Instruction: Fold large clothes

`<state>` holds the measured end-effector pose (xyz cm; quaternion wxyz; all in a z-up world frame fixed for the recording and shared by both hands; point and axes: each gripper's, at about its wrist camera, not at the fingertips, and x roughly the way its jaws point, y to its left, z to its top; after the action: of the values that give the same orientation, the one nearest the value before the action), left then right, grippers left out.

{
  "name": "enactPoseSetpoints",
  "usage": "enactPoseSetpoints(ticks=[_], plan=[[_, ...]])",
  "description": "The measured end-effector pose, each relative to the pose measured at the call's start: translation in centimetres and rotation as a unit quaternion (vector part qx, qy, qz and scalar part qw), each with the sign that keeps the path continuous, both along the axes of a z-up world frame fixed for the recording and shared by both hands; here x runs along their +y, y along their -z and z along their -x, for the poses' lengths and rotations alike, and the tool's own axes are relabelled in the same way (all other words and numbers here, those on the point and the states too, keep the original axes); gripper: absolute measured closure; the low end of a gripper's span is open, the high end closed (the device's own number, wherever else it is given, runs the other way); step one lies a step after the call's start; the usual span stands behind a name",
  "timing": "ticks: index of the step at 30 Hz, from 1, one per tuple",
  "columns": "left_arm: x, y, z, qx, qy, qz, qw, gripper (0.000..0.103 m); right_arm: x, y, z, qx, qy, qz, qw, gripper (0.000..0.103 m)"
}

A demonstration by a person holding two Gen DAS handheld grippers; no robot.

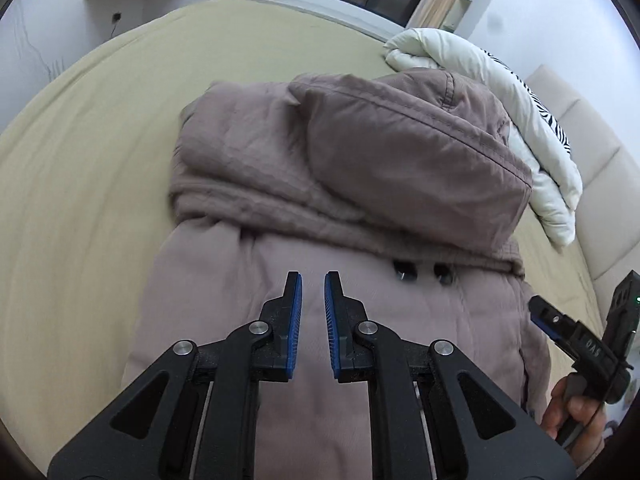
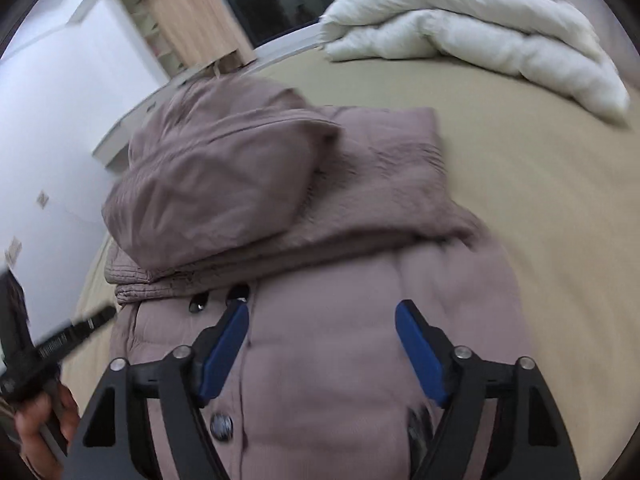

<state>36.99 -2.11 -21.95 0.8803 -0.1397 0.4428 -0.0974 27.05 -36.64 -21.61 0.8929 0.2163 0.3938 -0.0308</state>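
1. Left wrist view: the left gripper (image 1: 313,280) hangs over the coat (image 1: 320,208), its jaws nearly pressed together with a narrow gap and nothing between them.
2. Right wrist view: the right gripper (image 2: 322,312) has its jaws spread wide over the coat's front, empty.
3. The coat lies on the bed (image 1: 100,140), hood (image 1: 400,140) folded down onto the body.
4. Step, as judged: between folds; both grippers are free.
5. Next move calls for pinching the near hem or side edges and carrying them toward the hood.
6. Only the right view shows the front button (image 2: 221,426); only the left shows the headboard (image 1: 592,184) beyond the duvet (image 1: 480,68).
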Motion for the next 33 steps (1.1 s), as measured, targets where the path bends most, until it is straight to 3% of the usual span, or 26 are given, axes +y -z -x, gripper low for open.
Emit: enactPoseSetpoints(ticks=[1, 3, 5, 8, 10, 13, 14, 16, 18, 19, 21, 23, 25, 28, 30, 33], plan=[[0.3, -0.5, 0.3, -0.009, -0.001, -0.002, 1.0000, 0.092, -0.6, -0.3, 0.4, -0.007, 0.004, -0.005, 1.000, 0.024], [0.3, -3.2, -0.7, -0.043, 0.000, -0.008, 0.9990, 0.092, -1.2, -1.8, 0.0, -0.021, -0.001, -0.007, 1.000, 0.037], [0.4, -6.4, 0.0, -0.073, 0.012, -0.002, 0.9973, 0.092, -0.6, -3.7, -1.4, -0.026, -0.011, 0.006, 1.000, 0.066], [-1.1, -11.1, -4.2, -0.124, 0.046, -0.009, 0.9912, 0.092, 0.4, -6.8, -5.3, -0.054, -0.044, 0.011, 0.998, 0.070], [-3.0, -12.1, -7.1, -0.130, 0.075, -0.008, 0.9886, 0.092, 1.3, -7.9, -8.0, -0.060, -0.066, 0.026, 0.996, 0.070], [-6.1, -10.9, -11.7, -0.100, 0.103, -0.029, 0.9893, 0.092, 2.3, -7.8, -12.7, -0.047, -0.080, 0.039, 0.995, 0.071], [-6.9, -9.3, -13.0, -0.081, 0.099, -0.044, 0.9908, 0.092, 2.7, -7.2, -13.8, -0.033, -0.086, 0.042, 0.995, 0.071], [-7.6, -6.3, -15.4, -0.037, 0.099, -0.054, 0.9929, 0.092, 3.3, -4.5, -15.8, 0.014, -0.088, 0.067, 0.994, 0.071], [-7.9, -1.9, -16.2, 0.004, 0.090, -0.059, 0.9942, 0.092, 3.2, 0.5, -16.9, 0.076, -0.094, 0.070, 0.990, 0.076], [-8.5, -0.4, -16.5, 0.009, 0.090, -0.059, 0.9942, 0.092, 3.3, 1.7, -16.8, 0.074, -0.098, 0.082, 0.989, 0.083], [-8.7, 1.4, -16.2, 0.003, 0.091, -0.067, 0.9936, 0.092, 4.3, 2.9, -15.4, 0.034, -0.111, 0.130, 0.985, 0.085], [-8.6, 1.6, -16.2, 0.003, 0.092, -0.064, 0.9936, 0.092, 4.5, 2.4, -14.9, 0.036, -0.117, 0.140, 0.982, 0.085], [-7.7, -0.4, -15.7, -0.004, 0.086, -0.054, 0.9948, 0.092, 3.8, 0.0, -14.8, 0.036, -0.103, 0.128, 0.986, 0.087], [-6.4, -4.3, -14.0, -0.072, 0.060, -0.039, 0.9948, 0.092, 3.5, -4.7, -14.7, -0.030, -0.085, 0.133, 0.987, 0.087], [-6.6, -6.3, -14.3, -0.097, 0.058, -0.042, 0.9927, 0.092, 3.5, -7.0, -16.2, -0.058, -0.095, 0.105, 0.988, 0.086], [-7.3, -5.7, -16.9, -0.082, 0.062, -0.059, 0.9930, 0.092, 4.7, -8.0, -18.9, -0.067, -0.105, 0.114, 0.986, 0.086]])
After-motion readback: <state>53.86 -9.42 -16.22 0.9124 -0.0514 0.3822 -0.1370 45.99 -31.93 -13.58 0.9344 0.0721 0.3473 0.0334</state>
